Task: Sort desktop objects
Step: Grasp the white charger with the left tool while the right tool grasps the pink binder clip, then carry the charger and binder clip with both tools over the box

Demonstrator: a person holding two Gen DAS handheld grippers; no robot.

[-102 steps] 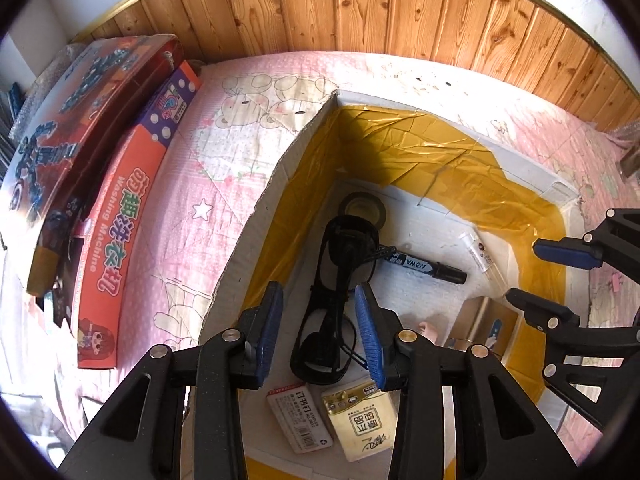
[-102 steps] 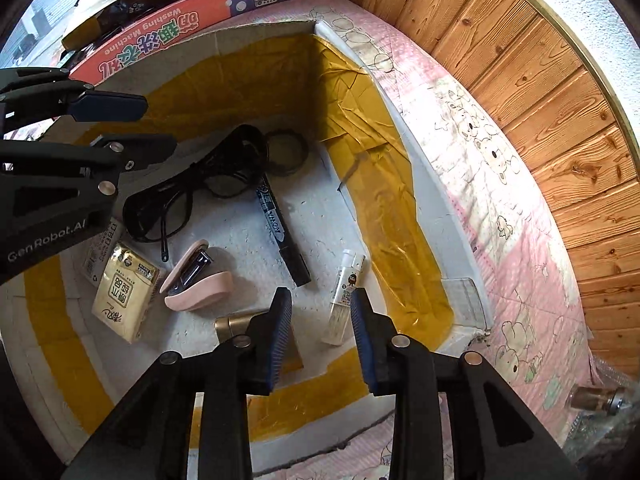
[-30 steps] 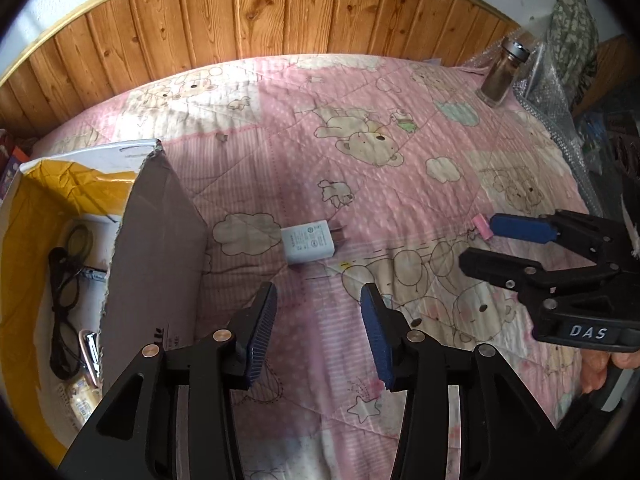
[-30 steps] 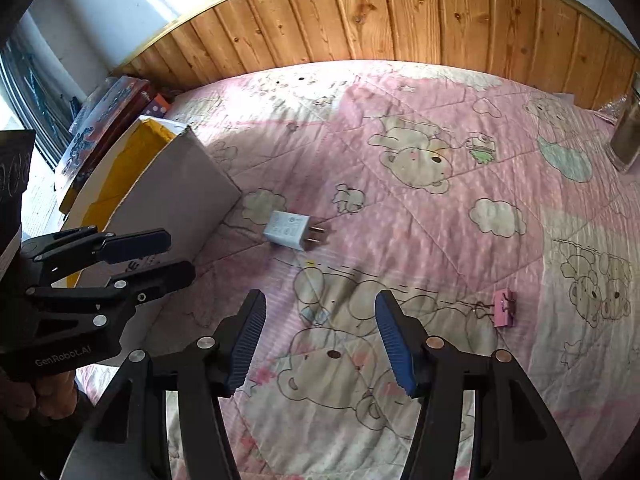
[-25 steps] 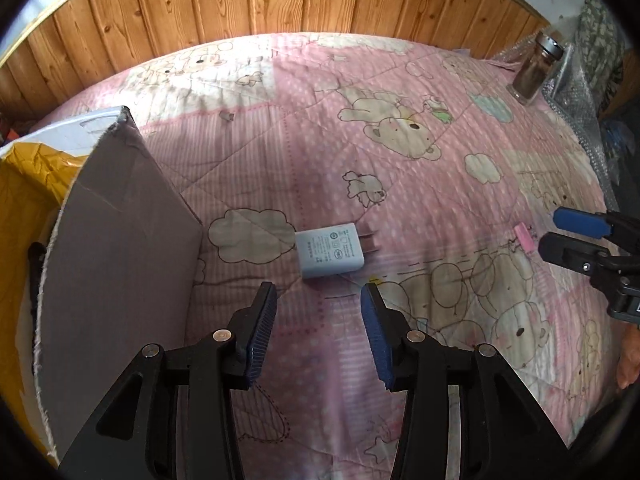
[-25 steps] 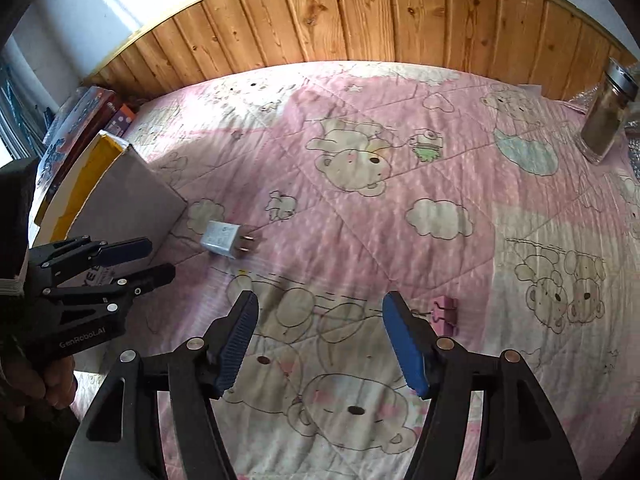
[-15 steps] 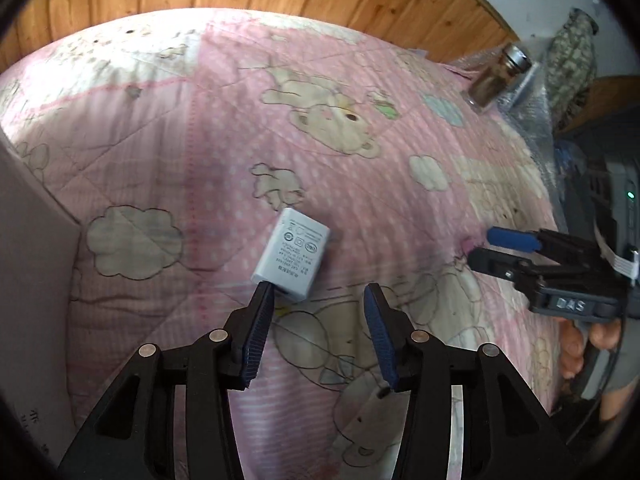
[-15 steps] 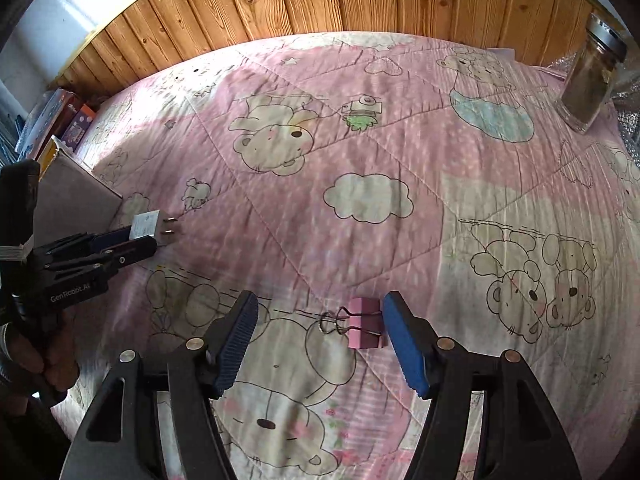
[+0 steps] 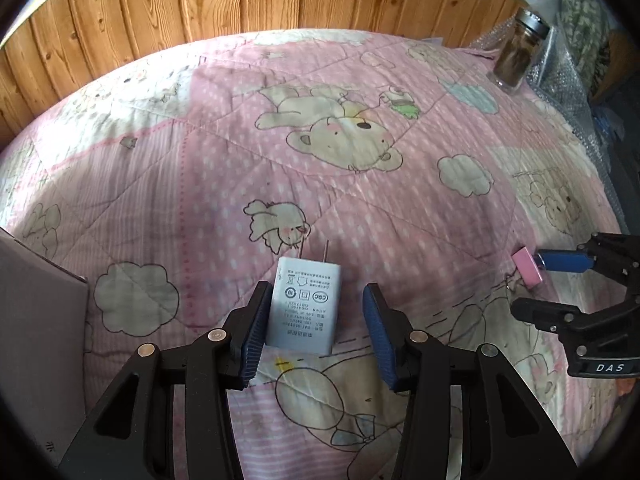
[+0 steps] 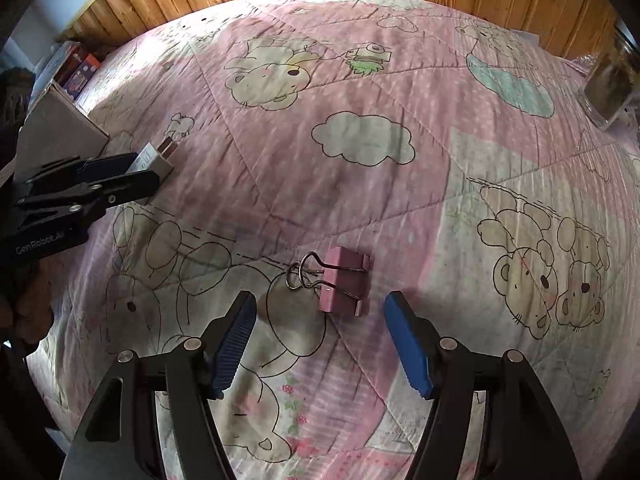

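In the left wrist view, the left gripper (image 9: 314,330) is straddling a white charger (image 9: 306,305) that is lying flat on the pink quilt (image 9: 240,168), prongs pointing away; its jaws are standing wide, the left pad seeming to touch the charger's edge and the right pad leaving a gap. A glass jar (image 9: 518,54) is standing far off by the wooden wall (image 9: 200,4), and a grey box (image 9: 38,312) is sitting at the left edge. In the right wrist view, the right gripper (image 10: 320,344) is hovering with jaws spread wide just short of a pink binder clip (image 10: 344,285), which is lying on the quilt between the pads' lines, untouched, wire handles pointing left.
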